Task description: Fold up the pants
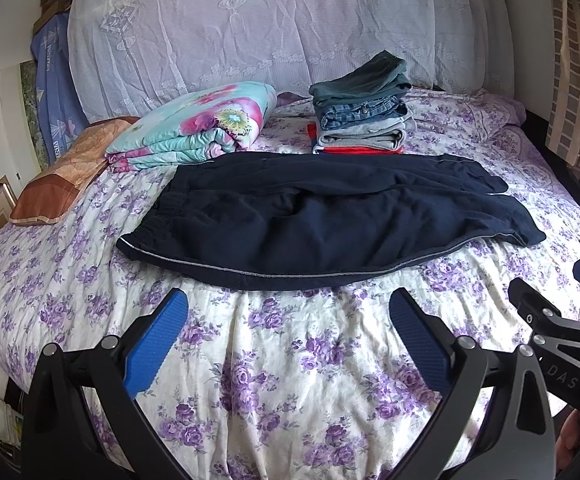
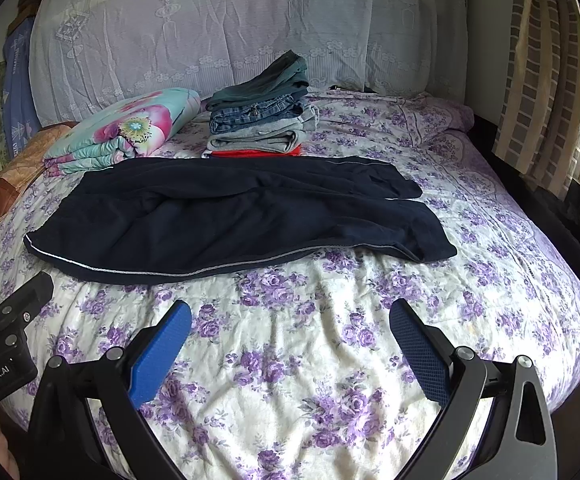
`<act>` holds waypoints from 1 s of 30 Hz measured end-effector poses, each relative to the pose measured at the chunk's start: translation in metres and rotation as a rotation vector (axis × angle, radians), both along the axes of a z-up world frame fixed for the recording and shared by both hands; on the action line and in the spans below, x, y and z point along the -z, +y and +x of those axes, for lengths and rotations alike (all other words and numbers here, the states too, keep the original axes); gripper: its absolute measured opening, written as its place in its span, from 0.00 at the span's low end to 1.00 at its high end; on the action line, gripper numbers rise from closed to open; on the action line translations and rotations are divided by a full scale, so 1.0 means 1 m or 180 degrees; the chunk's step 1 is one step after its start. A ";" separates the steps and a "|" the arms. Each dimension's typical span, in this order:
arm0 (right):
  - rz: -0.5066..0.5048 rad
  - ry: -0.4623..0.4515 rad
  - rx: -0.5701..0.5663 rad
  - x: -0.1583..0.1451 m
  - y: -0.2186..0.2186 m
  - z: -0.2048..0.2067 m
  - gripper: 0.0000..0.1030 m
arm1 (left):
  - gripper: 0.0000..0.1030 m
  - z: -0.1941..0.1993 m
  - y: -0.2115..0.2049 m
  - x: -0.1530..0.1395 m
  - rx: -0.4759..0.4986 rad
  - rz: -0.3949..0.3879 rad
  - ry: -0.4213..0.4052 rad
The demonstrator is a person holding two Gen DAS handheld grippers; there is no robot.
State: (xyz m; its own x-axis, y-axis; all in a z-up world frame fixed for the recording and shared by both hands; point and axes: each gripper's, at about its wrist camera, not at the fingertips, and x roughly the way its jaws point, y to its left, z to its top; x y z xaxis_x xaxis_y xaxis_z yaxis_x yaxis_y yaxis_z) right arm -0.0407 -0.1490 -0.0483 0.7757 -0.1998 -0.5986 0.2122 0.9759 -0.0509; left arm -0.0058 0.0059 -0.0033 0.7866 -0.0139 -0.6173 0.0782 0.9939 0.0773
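Observation:
Dark navy pants (image 1: 322,216) with a thin grey side stripe lie spread across the bed, waistband to the left, legs to the right; they also show in the right wrist view (image 2: 230,216). My left gripper (image 1: 288,304) is open and empty, hovering over the bedspread just in front of the pants' near edge. My right gripper (image 2: 290,316) is open and empty, also in front of the pants. The right gripper shows at the right edge of the left wrist view (image 1: 550,292); the left gripper shows at the left edge of the right wrist view (image 2: 6,284).
A stack of folded clothes (image 1: 364,108) sits behind the pants. A folded floral quilt (image 1: 194,124) and an orange pillow (image 1: 62,176) lie at the back left. The floral bedspread (image 1: 290,380) covers the bed. A curtain (image 2: 538,80) hangs at the right.

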 end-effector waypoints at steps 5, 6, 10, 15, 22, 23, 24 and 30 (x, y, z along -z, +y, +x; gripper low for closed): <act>0.0002 -0.0001 0.0002 -0.001 -0.001 0.000 0.97 | 0.95 0.000 0.000 0.000 0.0003 -0.0003 0.0002; 0.0002 0.0000 0.0004 -0.001 0.000 0.000 0.97 | 0.95 0.000 0.000 0.000 0.0003 -0.0004 0.0002; -0.0003 0.0003 0.0000 -0.002 -0.001 0.000 0.97 | 0.95 0.000 0.001 0.000 0.0003 -0.0006 0.0003; -0.0002 0.0007 0.0001 -0.002 -0.001 0.000 0.97 | 0.95 0.000 0.001 0.000 0.0003 -0.0002 0.0007; -0.0005 0.0010 -0.0001 0.000 0.001 0.003 0.97 | 0.95 -0.003 0.006 0.004 -0.0006 -0.0002 0.0012; -0.0005 0.0010 0.0000 0.000 0.000 0.002 0.97 | 0.95 -0.003 0.009 0.005 -0.0008 -0.0001 0.0015; -0.0006 0.0011 -0.0001 -0.002 -0.002 0.002 0.97 | 0.95 -0.004 0.011 0.006 -0.0009 0.0001 0.0019; -0.0001 0.0027 -0.0008 0.002 -0.003 0.003 0.97 | 0.95 0.008 0.016 0.012 -0.0025 0.0004 0.0081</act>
